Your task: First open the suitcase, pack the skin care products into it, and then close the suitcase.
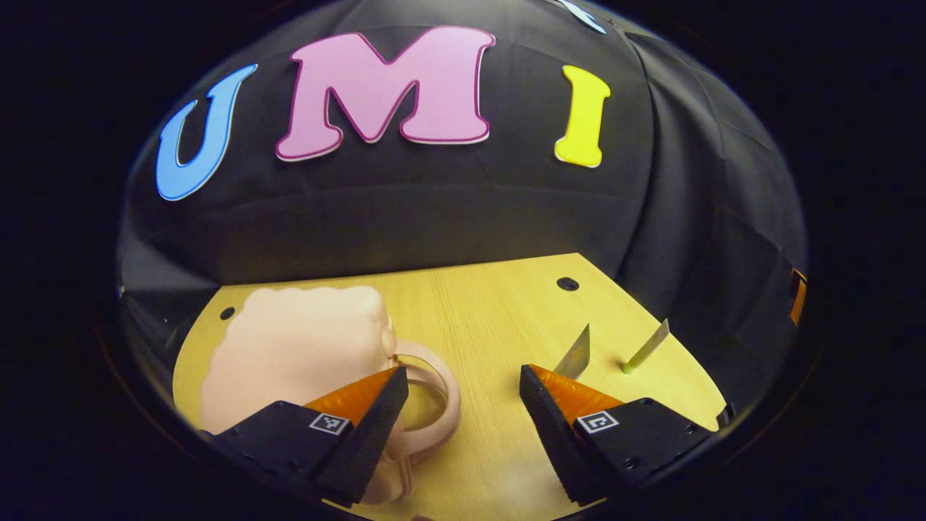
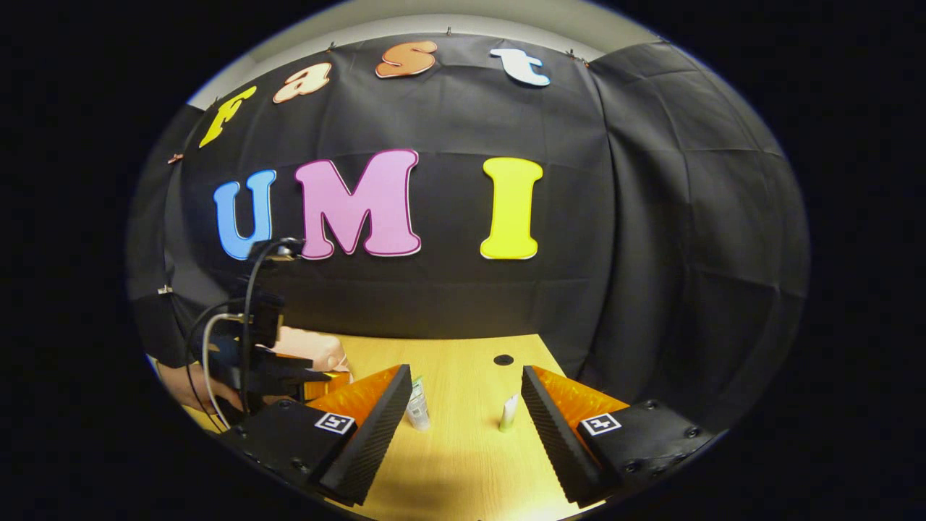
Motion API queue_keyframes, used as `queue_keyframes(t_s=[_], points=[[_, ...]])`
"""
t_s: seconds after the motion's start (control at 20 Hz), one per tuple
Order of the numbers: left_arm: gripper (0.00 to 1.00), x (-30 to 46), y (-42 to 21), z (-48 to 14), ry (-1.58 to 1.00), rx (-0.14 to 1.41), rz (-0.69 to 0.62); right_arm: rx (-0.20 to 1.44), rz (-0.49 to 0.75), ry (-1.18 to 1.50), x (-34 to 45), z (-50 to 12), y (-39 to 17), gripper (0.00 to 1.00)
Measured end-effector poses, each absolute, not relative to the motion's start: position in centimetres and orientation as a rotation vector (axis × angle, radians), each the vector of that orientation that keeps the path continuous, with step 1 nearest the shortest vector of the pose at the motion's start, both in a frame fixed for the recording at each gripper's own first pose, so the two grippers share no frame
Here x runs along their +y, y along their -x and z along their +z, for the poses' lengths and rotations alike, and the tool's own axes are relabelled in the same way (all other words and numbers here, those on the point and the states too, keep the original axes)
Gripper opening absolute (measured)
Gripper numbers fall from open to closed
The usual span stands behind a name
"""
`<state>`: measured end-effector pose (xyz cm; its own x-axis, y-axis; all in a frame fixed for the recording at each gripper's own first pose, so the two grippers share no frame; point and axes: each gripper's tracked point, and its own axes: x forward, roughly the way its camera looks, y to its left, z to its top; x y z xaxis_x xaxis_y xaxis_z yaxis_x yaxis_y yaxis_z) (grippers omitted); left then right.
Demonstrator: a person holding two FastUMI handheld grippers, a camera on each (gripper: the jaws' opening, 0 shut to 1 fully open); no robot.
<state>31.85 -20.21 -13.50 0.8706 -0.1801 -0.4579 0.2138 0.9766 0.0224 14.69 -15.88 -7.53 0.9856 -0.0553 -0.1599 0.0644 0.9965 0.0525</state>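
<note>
A small pink suitcase lies flat on the wooden table at the left, lid down, its loop handle pointing right. My left gripper is open; its left finger hangs over the handle and nothing is between the fingers. Two skin care tubes stand upright at the right: a silvery one and a yellow-green one. In the right gripper view, my right gripper is open above the table, and both tubes stand just beyond its fingers. The left gripper, held by a hand, sits over the suitcase.
Black cloth closes off the back and right side of the table. Dark round holes mark the tabletop near its far corners. Cables loop off the left gripper. Bare wood lies between the suitcase and the tubes.
</note>
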Motion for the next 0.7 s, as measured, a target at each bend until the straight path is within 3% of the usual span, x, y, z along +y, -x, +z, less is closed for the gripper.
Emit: queue_keyframes(t_s=[0.25, 0.35, 0.45, 0.5, 0.6, 0.7], points=[[0.93, -20.3, -34.7, -18.1, -0.086, 0.592, -0.143, 0.220, -0.016, -0.118, -15.4, -9.9, -16.7, 0.97], [0.79, -20.5, -35.5, -19.9, -0.083, 0.634, -0.127, 0.222, -0.002, -0.123, -15.3, -10.1, -17.7, 0.97], [0.75, -19.6, -36.2, -21.4, -0.102, 0.671, -0.067, 0.226, 0.012, -0.125, -15.1, -10.3, -18.1, 0.99], [0.68, -19.1, -36.7, -21.8, -0.114, 0.670, -0.047, 0.230, 0.020, -0.126, -15.1, -10.4, -18.2, 0.98], [0.40, -18.3, -36.8, -22.4, -0.092, 0.706, -0.007, 0.233, 0.027, -0.119, -15.2, -10.7, -18.2, 0.98], [0.20, -18.8, -36.8, -21.5, -0.022, 0.691, -0.023, 0.236, 0.034, -0.114, -15.4, -10.8, -18.1, 0.98]])
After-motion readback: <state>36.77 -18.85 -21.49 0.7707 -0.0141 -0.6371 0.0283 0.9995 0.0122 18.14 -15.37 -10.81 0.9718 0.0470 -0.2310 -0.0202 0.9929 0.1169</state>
